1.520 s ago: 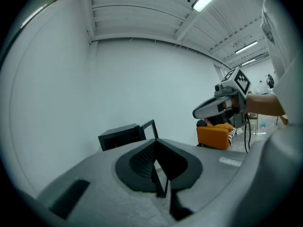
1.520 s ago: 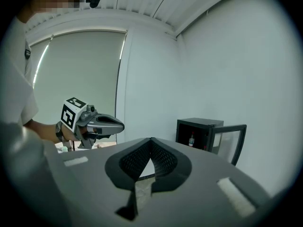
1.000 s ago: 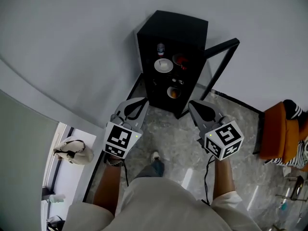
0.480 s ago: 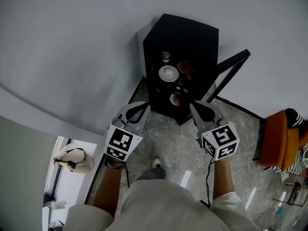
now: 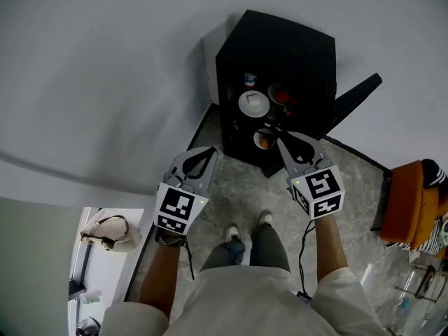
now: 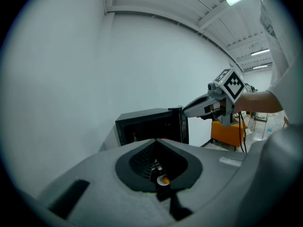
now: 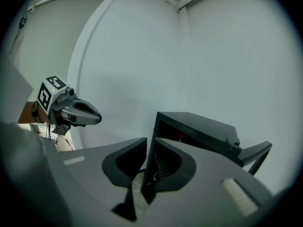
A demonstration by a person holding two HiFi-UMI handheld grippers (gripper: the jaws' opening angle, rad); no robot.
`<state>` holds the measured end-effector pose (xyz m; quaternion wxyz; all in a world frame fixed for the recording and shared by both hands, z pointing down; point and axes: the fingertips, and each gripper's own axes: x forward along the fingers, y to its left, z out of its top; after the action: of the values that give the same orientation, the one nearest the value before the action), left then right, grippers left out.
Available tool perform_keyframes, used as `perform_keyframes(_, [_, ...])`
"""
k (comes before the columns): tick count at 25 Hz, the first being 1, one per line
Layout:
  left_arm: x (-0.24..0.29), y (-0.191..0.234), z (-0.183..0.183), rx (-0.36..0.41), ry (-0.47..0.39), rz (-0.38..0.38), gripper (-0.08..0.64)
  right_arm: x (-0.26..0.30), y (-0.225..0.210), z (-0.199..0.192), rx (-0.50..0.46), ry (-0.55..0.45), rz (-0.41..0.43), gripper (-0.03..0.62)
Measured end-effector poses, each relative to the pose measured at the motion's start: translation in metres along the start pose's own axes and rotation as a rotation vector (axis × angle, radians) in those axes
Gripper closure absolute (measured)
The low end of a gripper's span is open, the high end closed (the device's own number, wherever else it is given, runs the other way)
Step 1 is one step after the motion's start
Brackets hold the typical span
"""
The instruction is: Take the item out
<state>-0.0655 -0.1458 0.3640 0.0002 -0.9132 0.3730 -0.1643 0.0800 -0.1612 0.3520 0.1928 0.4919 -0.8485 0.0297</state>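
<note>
A black cabinet [image 5: 280,54] stands against the white wall, its door [image 5: 355,98] swung open to the right. On its shelves I see a small bottle [image 5: 250,80], a white dish [image 5: 253,103], a red item [image 5: 283,96] and, lower down, a bowl holding something orange [image 5: 264,140]. My right gripper [image 5: 281,141] points at the lower shelf, close to that bowl; its jaws are opening by a narrow slit [image 7: 144,148] with nothing between them. My left gripper [image 5: 211,151] hangs shut and empty, left of the cabinet's foot. The cabinet [image 6: 147,126] lies ahead of its jaws.
An orange chair [image 5: 409,201] stands at the right on the marble floor. The person's feet [image 5: 245,231] are just behind the grippers. A bag [image 5: 108,229] lies low at the left beyond a partition. A cable [image 5: 302,254] hangs from the right gripper.
The person has stepped closer to the cabinet. Both grippers have moved forward, the right one up to the lower shelf. Both feet now show.
</note>
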Motion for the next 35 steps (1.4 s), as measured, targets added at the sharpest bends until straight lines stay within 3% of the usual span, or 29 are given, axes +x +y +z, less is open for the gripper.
perform_keyframes(5, [0.026, 0.016, -0.016, -0.029, 0.026, 0.036, 0.555, 0.047, -0.012, -0.023, -0.020, 0.055, 0.040, 0.507])
perform_keyframes(16, [0.087, 0.052, -0.053, -0.106, 0.097, 0.158, 0.555, 0.163, -0.056, -0.081, -0.157, 0.115, 0.084, 0.505])
perform_keyframes(29, [0.119, 0.077, -0.116, -0.193, 0.190, 0.194, 0.555, 0.276, -0.074, -0.181, -0.188, 0.320, 0.155, 0.473])
perform_keyframes(35, [0.121, 0.076, -0.139, -0.214, 0.230, 0.190, 0.555, 0.314, -0.069, -0.221, -0.272, 0.405, 0.189, 0.424])
